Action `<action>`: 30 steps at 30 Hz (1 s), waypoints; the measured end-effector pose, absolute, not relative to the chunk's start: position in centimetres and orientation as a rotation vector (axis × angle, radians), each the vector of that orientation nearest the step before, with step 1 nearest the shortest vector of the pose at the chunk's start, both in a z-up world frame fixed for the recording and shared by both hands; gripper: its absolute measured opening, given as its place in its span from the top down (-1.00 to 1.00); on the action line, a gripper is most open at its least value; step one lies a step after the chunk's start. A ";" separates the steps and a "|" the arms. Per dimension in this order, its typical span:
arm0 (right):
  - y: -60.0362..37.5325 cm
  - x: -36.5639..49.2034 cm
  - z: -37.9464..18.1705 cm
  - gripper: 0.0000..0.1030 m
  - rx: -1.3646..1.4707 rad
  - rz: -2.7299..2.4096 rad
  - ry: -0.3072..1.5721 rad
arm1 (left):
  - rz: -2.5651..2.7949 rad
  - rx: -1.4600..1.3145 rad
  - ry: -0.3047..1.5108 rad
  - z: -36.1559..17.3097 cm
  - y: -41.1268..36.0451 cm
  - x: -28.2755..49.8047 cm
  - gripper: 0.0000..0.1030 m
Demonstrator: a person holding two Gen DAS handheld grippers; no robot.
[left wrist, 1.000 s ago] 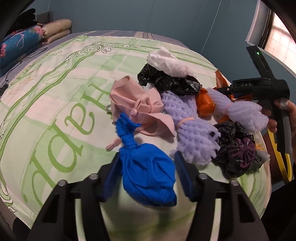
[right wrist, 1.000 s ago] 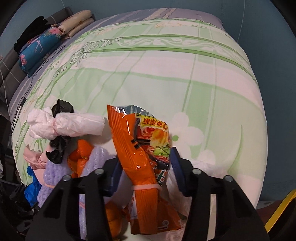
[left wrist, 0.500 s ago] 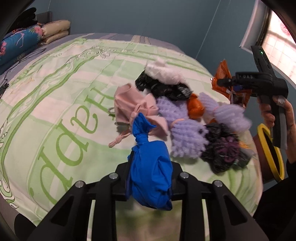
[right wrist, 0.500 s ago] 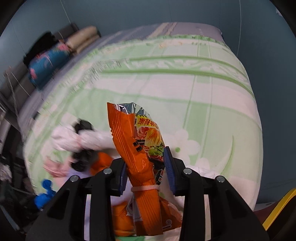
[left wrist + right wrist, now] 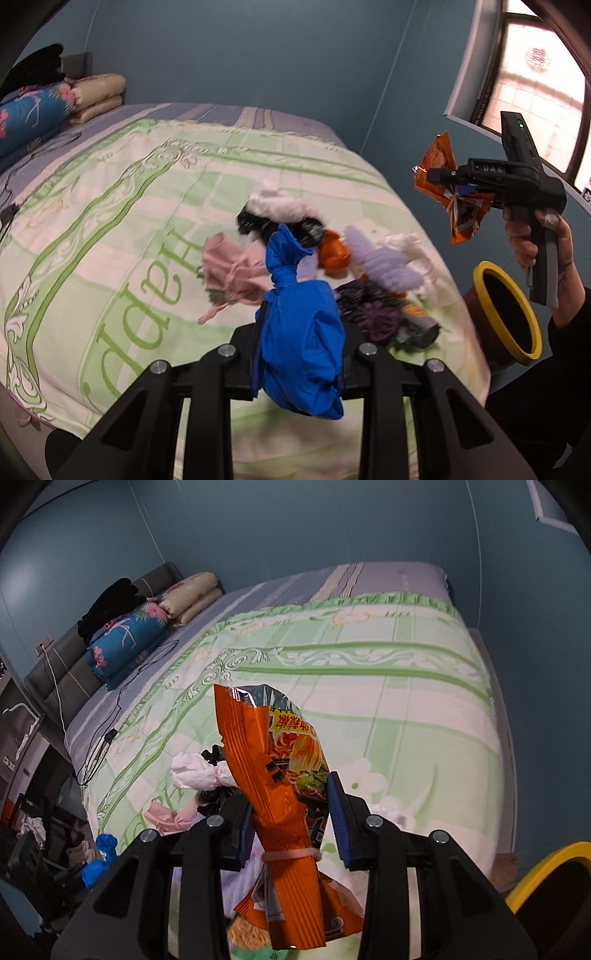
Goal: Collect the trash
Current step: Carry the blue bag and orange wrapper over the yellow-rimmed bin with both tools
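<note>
A knotted blue bag (image 5: 301, 336) is clamped between the nearly closed jaws of the left gripper (image 5: 301, 345), clear of the bed (image 5: 110, 206). An orange noodle wrapper (image 5: 280, 794) is pinched in the right gripper (image 5: 291, 819). Remaining trash (image 5: 332, 251) is heaped near the bed's right edge, beside a yellow-rimmed bin (image 5: 506, 310).
</note>
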State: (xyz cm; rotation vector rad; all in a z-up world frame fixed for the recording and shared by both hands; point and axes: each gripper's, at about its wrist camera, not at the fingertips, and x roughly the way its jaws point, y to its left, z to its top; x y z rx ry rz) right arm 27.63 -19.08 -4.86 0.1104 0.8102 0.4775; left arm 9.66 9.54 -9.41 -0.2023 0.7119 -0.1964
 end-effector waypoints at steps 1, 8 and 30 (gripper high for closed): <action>-19.6 27.1 -4.4 0.35 0.114 0.479 0.799 | -0.204 -0.192 0.704 -8.9 9.0 9.7 0.50; -23.3 24.0 -2.0 0.35 0.116 0.454 0.725 | -0.283 -0.148 0.687 -6.9 5.0 10.4 0.50; -40.8 17.3 0.5 0.35 0.261 0.109 0.558 | -0.673 -0.013 0.708 -5.6 -16.2 15.4 0.50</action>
